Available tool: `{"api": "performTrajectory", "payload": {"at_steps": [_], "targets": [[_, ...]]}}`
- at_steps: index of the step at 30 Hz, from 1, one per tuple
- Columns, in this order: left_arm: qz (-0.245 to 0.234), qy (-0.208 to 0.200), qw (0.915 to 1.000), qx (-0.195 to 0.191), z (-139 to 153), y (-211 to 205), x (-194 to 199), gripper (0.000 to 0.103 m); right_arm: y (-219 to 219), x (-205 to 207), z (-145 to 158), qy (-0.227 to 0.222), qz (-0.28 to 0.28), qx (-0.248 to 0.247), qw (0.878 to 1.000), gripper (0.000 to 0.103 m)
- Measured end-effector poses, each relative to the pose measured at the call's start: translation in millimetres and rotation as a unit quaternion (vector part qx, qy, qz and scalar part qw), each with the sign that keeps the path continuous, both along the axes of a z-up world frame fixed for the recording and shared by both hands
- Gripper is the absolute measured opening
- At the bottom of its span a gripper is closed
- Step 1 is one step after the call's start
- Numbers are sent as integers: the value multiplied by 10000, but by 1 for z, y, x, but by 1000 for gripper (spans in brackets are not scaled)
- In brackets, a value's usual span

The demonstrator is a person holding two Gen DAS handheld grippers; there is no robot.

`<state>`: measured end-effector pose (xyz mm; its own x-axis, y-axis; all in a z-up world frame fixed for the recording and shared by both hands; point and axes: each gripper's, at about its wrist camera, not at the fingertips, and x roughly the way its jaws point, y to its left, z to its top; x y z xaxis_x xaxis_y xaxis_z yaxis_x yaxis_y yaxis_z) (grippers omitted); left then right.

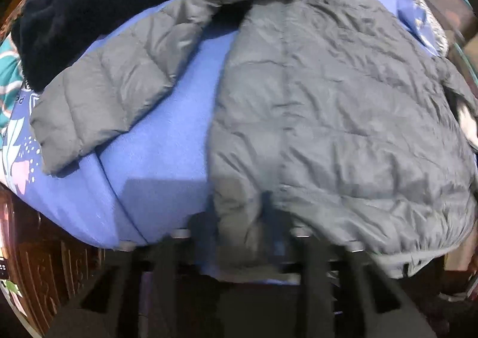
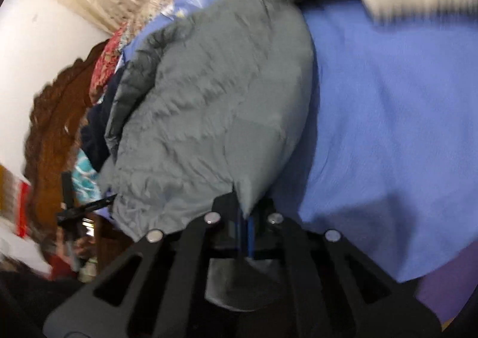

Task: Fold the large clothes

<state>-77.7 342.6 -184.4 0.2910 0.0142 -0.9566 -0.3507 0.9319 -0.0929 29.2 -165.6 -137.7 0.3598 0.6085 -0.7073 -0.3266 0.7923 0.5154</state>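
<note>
Grey puffer jacket [image 1: 328, 105] lay crumpled on blue sheet [image 1: 167, 141], sleeve toward 10 o'clock; both the left gripper [image 1: 239, 236] and the right gripper [image 2: 243, 218] pinched its hem.

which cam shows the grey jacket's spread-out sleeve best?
Left wrist. The sleeve lies in full on the blue sheet, shoulder to cuff, beside the grey jacket body. The right wrist view shows only a bunched, blurred fold of the jacket at the right gripper, with no spread-out sleeve to make out.

The right gripper [image 2: 246, 218] is black plastic. It has round silver screws and a thin blue strip inside.
</note>
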Motion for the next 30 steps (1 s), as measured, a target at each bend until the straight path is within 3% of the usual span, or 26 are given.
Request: {"api": "performTrajectory", "payload": {"at_steps": [4,8,11,14,16,20,23,27,30], "targets": [[-160,17,9999,-30,12,-25,-16,30,-10,1,29,-363,-77,-375,9986,3],[-285,78,9988,397,11,-44,-30,31,-6,4,-1,8,-44,-921,9957,5],[-227,144,9975,653,16,-39,-37,37,-8,9,-35,400,-349,-1503,9872,46],[26,-159,9983,560,38,-21,-52,49,-15,16,-25,314,-680,-1265,9891,49],[378,-419,9971,502,53,1,-65,58,-10,21,-4,-62,-706,-1186,9904,49],[1079,-459,9901,776,65,48,-79,61,33,31,46,-832,-220,-906,9922,50],[1531,-556,9839,734,70,79,-89,61,88,30,64,-1052,416,-692,9912,53],[1851,-686,9778,705,73,108,-93,62,176,23,73,-1186,1454,-603,9804,53],[1986,-760,9750,640,72,125,-103,62,254,7,67,-1079,2305,-518,9657,53]]}}
